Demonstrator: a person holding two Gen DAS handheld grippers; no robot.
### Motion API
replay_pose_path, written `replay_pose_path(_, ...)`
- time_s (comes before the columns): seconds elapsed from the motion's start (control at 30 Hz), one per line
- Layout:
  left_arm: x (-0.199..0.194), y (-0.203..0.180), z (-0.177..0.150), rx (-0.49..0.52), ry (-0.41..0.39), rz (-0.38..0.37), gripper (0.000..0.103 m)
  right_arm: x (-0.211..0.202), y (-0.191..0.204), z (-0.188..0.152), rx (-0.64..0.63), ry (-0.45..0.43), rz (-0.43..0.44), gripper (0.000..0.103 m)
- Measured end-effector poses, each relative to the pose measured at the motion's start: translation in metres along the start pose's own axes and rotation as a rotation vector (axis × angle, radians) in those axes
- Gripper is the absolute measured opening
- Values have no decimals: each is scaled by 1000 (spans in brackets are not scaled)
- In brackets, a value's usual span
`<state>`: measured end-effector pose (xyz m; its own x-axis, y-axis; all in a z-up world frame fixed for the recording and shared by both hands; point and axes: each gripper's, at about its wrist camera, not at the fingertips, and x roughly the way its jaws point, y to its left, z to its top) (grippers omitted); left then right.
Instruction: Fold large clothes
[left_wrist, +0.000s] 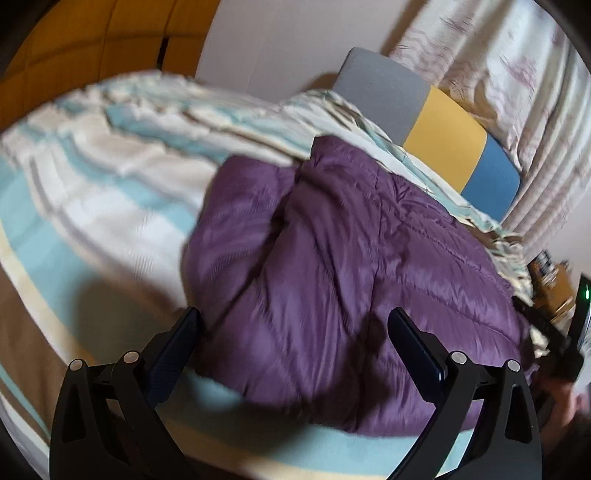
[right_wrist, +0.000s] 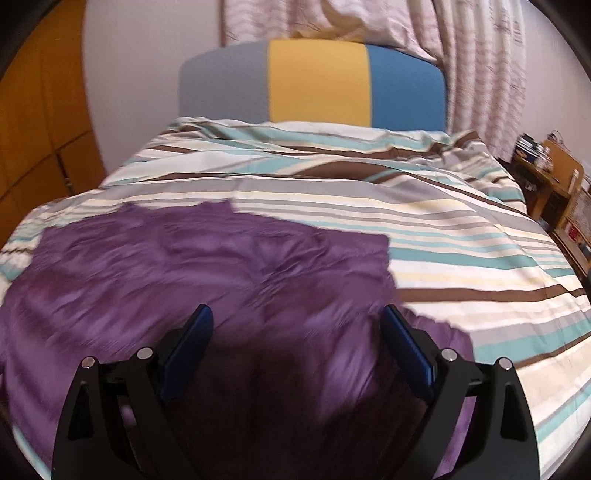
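Two views, left wrist first. Left gripper (left_wrist: 293, 325) wide open, holding nothing, hanging over the near edge of the jacket (left_wrist: 343, 266). Purple, puffy jacket, bunched up on the striped bed cover (left_wrist: 96, 192), a bit blurry. Near finger tip (left_wrist: 192, 321) just at the jacket's left edge; cannot tell if touching. Behind the bed, a headboard (left_wrist: 439, 136) in grey, yellow and blue. Pale curtain (left_wrist: 509, 74) at the far right, brown cupboard (left_wrist: 85, 40) at the top left. At the right edge, part of the right gripper (left_wrist: 576, 332) with a small green light, too cut off to read.

Next, right wrist. Right gripper (right_wrist: 297, 325) wide open too, nothing in it, hanging over the jacket (right_wrist: 207, 266). Jacket spread flatter here, on the left and near part of the cover (right_wrist: 461, 236), blurry. Headboard (right_wrist: 317, 81) straight ahead, curtain (right_wrist: 472, 55) behind it. Wooden shelf (right_wrist: 554, 177) with small things at the right.
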<state>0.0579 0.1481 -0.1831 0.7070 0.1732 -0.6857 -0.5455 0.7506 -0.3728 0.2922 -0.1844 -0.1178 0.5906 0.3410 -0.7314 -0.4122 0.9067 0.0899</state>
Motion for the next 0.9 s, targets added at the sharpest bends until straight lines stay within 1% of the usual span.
replay_pose_path(0.03, 0, 4, -3, -24, 8, -16, 100, -6, 4, -4, -8, -6, 8, 91)
replay_pose_path(0.07, -4, 4, -6, -26, -6, -28, 100, -17, 9, -11, -19, -20, 25, 90)
replay_pose_path(0.1, -7, 3, -8, -23, -9, -45, 100, -24, 13, -15, -23, -28, 42, 86)
replay_pose_path(0.13, -9, 2, -10, -25, -4, -63, 100, -29, 16, -18, -26, -34, 57, 77)
replay_pose_path(0.17, -11, 2, -13, -36, 0, -86, 100, -38, 21, -24, -24, -37, 90, 72)
replay_pose_path(0.2, -13, 1, -15, -46, 2, -100, 100, -42, 24, -27, -21, -36, 115, 61)
replay_pose_path(0.23, -15, 2, -19, -72, 8, -125, 99, -50, 28, -32, -18, -36, 159, 54)
replay_pose_path(0.27, -16, 3, -21, -92, 12, -149, 98, -54, 34, -36, -24, -36, 179, 50)
replay_pose_path(0.33, -16, 3, -26, -125, 32, -214, 88, -63, 46, -44, -54, -38, 225, 41)
replay_pose_path(0.37, -15, 1, -29, -129, 42, -235, 87, -64, 51, -47, -63, -35, 242, 39)
replay_pose_path(0.43, -14, -5, -31, -112, 39, -252, 87, -63, 62, -53, -89, -16, 275, 31)
replay_pose_path(0.5, -11, -7, -31, -113, 30, -260, 87, -59, 70, -61, -122, -1, 277, 27)
replay_pose_path(0.57, -7, -5, -27, -150, 13, -269, 86, -48, 78, -66, -166, 22, 248, 27)
replay_pose_path(0.63, -1, -2, -21, -187, -4, -262, 81, -39, 82, -70, -190, 34, 232, 26)
replay_pose_path(0.73, 10, -7, -14, -192, -34, -235, 76, -32, 85, -73, -198, 47, 220, 26)
replay_pose_path(0.77, 11, -7, -14, -200, -41, -229, 73, -31, 86, -74, -200, 46, 218, 26)
replay_pose_path(0.83, 15, -3, -11, -258, -62, -228, 63, -30, 86, -75, -200, 42, 217, 27)
replay_pose_path(0.9, 20, 1, -9, -328, -56, -239, 54, -31, 86, -76, -201, 37, 214, 27)
